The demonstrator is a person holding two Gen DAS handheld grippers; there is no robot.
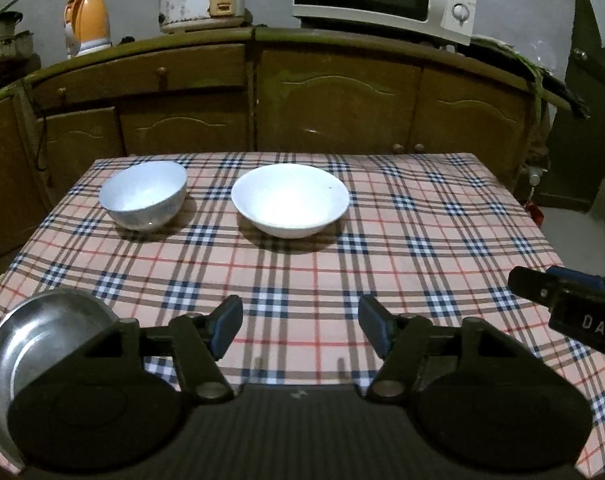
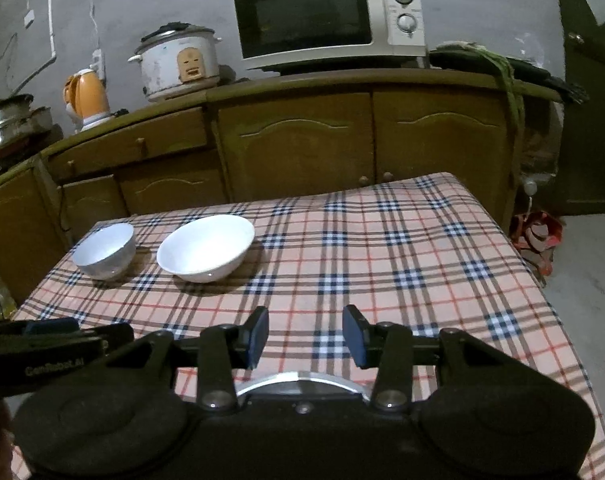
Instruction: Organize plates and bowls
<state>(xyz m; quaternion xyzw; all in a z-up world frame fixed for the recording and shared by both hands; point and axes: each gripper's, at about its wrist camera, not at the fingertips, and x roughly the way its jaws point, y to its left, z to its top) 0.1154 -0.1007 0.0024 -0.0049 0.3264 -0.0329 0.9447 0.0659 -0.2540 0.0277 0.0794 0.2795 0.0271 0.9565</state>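
A small deep white bowl (image 1: pixel 143 194) (image 2: pixel 104 251) and a wider white bowl (image 1: pixel 289 204) (image 2: pixel 206 247) stand side by side at the far left of the checked table. A steel dish (image 1: pixel 30 344) lies near the front left, partly behind my left gripper's body. In the right wrist view a steel rim (image 2: pixel 302 382) shows just under my right gripper. My left gripper (image 1: pixel 300 330) is open and empty above the cloth. My right gripper (image 2: pixel 305 338) is open and empty; it also shows in the left wrist view (image 1: pixel 558 300).
The table with its checked cloth (image 1: pixel 422 240) stands against brown cabinets (image 1: pixel 334 108). On the counter are a microwave (image 2: pixel 326 20), a rice cooker (image 2: pixel 178 64) and an orange kettle (image 2: pixel 86 96). The table's right edge (image 2: pixel 542 280) drops to the floor.
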